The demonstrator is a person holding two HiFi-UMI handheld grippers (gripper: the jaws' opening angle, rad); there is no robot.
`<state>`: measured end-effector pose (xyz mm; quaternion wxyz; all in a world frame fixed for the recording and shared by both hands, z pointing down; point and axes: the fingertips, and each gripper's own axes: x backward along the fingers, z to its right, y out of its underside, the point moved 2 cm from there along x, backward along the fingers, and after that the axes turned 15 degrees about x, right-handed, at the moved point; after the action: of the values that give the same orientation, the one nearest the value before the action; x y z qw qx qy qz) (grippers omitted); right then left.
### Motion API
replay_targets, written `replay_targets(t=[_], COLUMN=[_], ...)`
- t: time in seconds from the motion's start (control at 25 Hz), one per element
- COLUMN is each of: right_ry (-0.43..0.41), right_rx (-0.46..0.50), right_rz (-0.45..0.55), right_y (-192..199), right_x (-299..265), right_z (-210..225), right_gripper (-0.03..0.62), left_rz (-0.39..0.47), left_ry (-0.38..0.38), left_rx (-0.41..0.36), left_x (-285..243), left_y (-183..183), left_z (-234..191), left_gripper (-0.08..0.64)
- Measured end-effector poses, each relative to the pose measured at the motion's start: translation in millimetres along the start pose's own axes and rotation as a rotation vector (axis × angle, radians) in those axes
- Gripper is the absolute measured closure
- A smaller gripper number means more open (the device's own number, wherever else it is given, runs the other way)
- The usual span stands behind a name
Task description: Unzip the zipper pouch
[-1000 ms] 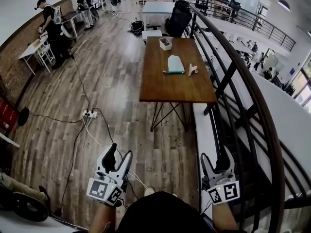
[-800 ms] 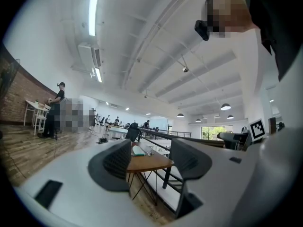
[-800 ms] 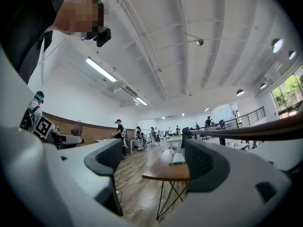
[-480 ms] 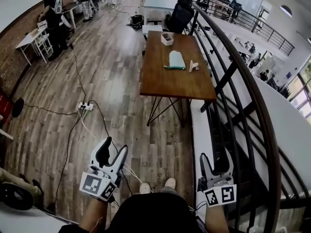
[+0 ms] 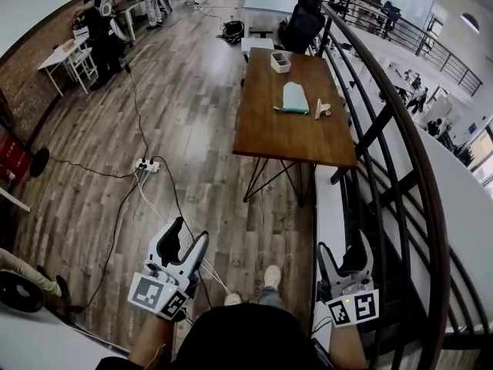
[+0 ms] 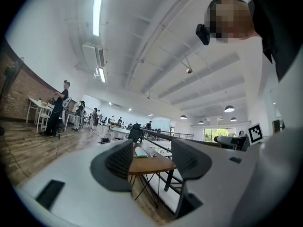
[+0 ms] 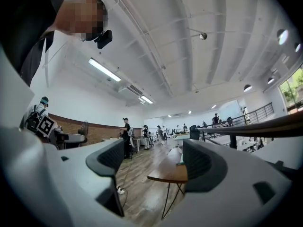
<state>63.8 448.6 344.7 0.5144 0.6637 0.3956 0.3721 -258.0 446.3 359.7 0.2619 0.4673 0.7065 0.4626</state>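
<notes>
We walk to the desk (image 5: 293,137) first. The left gripper (image 5: 189,236) is wide apart, the right gripper (image 5: 343,251) is opening, both empty. That pale thing is maybe the pouch (image 5: 295,99).

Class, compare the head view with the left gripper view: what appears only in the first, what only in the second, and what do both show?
Only the head view: the power strip on the floor and the small tray on the wooden table. Only the left gripper view: ceiling lights and the person's head camera. Both: that table, the pouch on it, and the left gripper, jaws apart and empty.
</notes>
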Motion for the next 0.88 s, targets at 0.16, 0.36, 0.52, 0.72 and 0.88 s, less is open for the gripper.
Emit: replay_targets(t=[0.16,0.36,0.52,0.72,0.88], right_ry=[-0.041,-0.074,-0.079,-0.091,-0.122], right_rx=[0.006,0.041,0.038,0.047,0.02], right_rz=[0.002,0.021,0.031,0.029,0.003], right_y=[10.7,17.5,26.7,36.1,49.2], right_x=[-29.3,-62.3,-80.7,-90.0,-94.2], right_z=[23.4,75.0,119.0,158.5,178.1], right_gripper=[0.219,0.256,0.271,0.288,0.293], left_rz=[0.016,0.042,0.059,0.055,0.028], left_ry=[-0.025,-0.043,-0.05,-0.066,-0.077], left_rx=[-0.023,-0.031,-0.028,-0.025,-0.038], left_x=[-30.9,-85.2,-128.9,-173.0,-192.8], left_y=[-1.9,1.5,8.2,17.3,25.9], left_z=[4.7,16.5,27.6,43.1,51.7], left_gripper=[0.301,0.301,0.301,0.301,0.301])
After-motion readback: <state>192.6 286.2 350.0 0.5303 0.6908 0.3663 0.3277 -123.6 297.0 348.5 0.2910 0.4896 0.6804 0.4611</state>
